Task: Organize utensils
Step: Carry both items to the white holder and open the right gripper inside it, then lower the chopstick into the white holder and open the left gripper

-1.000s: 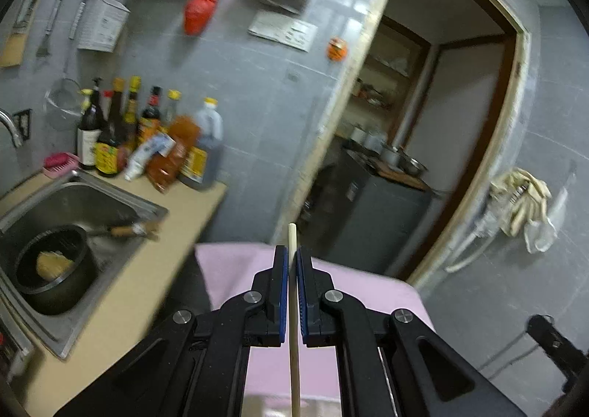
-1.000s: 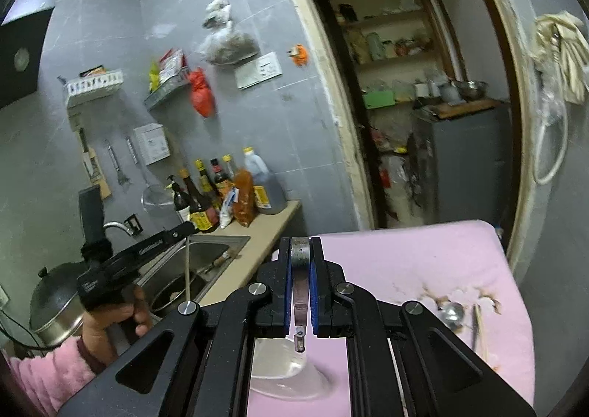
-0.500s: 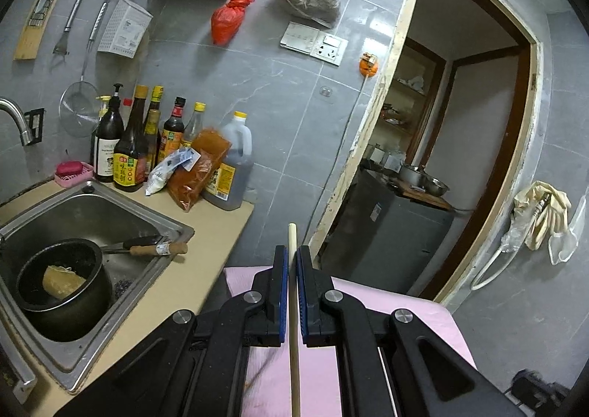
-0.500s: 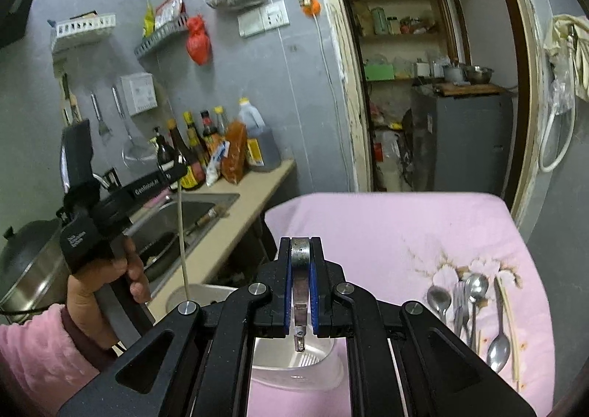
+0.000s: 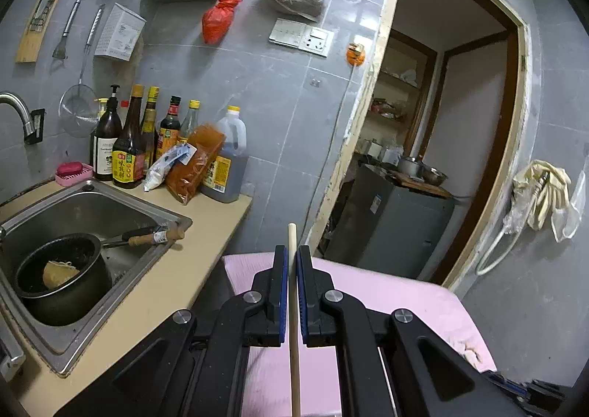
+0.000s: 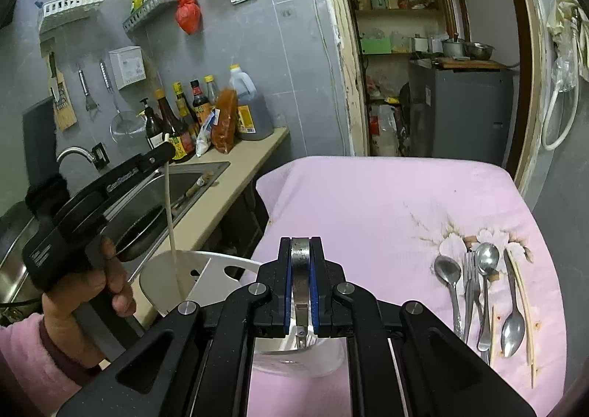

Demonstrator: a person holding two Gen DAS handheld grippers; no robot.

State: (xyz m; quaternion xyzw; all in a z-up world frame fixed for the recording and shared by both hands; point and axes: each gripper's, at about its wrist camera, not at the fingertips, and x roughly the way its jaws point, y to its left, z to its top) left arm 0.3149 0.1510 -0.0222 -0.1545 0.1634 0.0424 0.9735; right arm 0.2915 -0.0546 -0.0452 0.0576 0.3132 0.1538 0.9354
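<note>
My left gripper [image 5: 291,251] is shut on a pale wooden chopstick [image 5: 293,325] held upright. In the right wrist view the left gripper [image 6: 162,155] holds that chopstick [image 6: 171,229] with its lower end inside a white divided utensil holder [image 6: 206,277] at the table's left edge. My right gripper [image 6: 302,244] is shut on a flat metal utensil handle [image 6: 300,277] hanging down over the holder. Spoons [image 6: 486,269], a fork [image 6: 469,291] and chopsticks [image 6: 524,306] lie on the pink tablecloth [image 6: 368,203] at the right.
A counter [image 5: 165,280] with a steel sink [image 5: 92,207] holding a black pot [image 5: 62,280] lies left of the table. Sauce bottles [image 5: 147,140] stand against the tiled wall. A doorway [image 5: 441,159] opens behind the table.
Both views have tilted down and drawn back. The left gripper has brought the chopstick's lower end down into the white holder. Both grippers stay shut on their utensils.
</note>
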